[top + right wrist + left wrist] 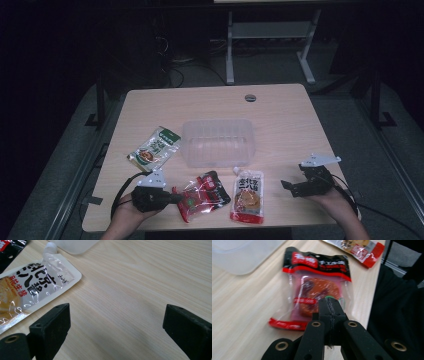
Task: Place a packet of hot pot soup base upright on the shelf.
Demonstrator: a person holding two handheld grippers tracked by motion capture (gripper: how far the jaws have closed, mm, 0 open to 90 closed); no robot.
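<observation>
Red-and-black snack packet (204, 194), one of three packets, lies at the near edge, the left gripper (176, 198) clamped shut on its left end; beside it the white spouted pouch (248, 194); right gripper (286, 186) rests gaping, holding nothing; farther off, green packet (154, 148) and one clear tub (218, 142), empty.

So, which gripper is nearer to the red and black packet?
Left. The left gripper is shut at the red and black packet, on its edge. The right gripper is open, beyond the white pouch.
</observation>
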